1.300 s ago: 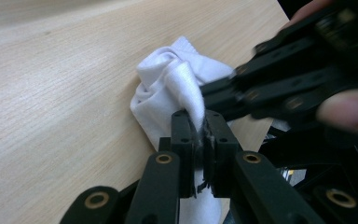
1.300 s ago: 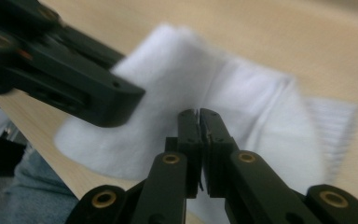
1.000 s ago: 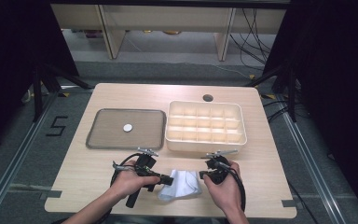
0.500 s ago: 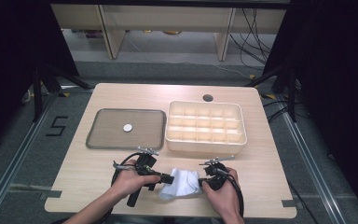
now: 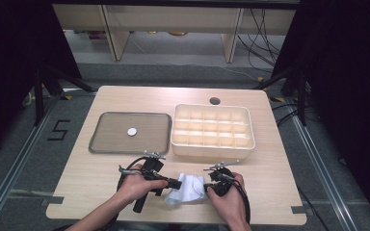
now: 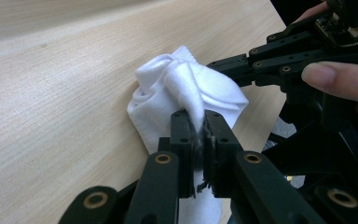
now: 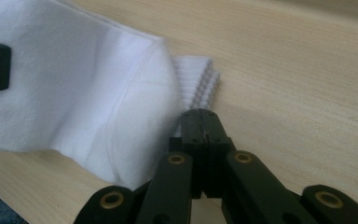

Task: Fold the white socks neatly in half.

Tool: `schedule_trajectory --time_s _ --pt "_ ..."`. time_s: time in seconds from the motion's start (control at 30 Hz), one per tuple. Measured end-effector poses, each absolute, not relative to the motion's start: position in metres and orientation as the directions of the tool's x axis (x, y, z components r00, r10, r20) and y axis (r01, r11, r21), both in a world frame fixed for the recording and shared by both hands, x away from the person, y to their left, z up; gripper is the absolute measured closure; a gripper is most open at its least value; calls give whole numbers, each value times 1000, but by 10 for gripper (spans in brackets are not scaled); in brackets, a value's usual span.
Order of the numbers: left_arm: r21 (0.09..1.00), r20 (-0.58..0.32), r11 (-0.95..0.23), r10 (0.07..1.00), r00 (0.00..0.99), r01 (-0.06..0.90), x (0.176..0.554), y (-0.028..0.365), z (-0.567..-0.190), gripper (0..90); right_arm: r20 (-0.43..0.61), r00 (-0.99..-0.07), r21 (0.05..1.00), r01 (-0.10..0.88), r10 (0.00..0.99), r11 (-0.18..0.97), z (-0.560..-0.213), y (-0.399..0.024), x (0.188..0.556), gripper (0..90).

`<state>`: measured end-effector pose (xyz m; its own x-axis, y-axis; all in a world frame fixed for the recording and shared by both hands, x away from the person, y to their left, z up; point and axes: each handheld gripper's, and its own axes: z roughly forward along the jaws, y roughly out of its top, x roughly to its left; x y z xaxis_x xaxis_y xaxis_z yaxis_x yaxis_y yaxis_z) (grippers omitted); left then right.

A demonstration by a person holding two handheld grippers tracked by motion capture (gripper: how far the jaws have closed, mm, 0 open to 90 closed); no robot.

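Note:
A crumpled white sock (image 5: 188,188) lies near the table's front edge between my two grippers. My left gripper (image 5: 176,183) comes in from the left. In the left gripper view its jaws (image 6: 199,119) are shut on a fold of the sock (image 6: 182,79), with fabric pinched between the pads. My right gripper (image 5: 206,185) meets the sock from the right. In the right gripper view its jaws (image 7: 200,116) are pressed together at the sock's (image 7: 74,84) ribbed cuff edge, and I see no cloth between them. The right gripper's tips (image 6: 228,65) touch the sock's far side.
A grey flat tray (image 5: 106,144) with a small white disc (image 5: 132,131) on it sits at the middle left. A cream box (image 5: 176,130) with several compartments stands to its right. A round hole (image 5: 215,101) is in the tabletop behind the box.
My right hand has shifted slightly toward the table's front edge and the sock. The left hand and its grip on the sock are unchanged.

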<state>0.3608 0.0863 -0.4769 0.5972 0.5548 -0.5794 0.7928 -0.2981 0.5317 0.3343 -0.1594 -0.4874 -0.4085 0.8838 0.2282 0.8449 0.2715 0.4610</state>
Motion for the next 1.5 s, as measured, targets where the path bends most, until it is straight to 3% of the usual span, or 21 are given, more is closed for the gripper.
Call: schedule_trajectory --time_s 1.5 --pt "533 -587 -298 543 600 792 363 72 -474 830 228 -444 452 836 867 309 -490 -139 337 900"
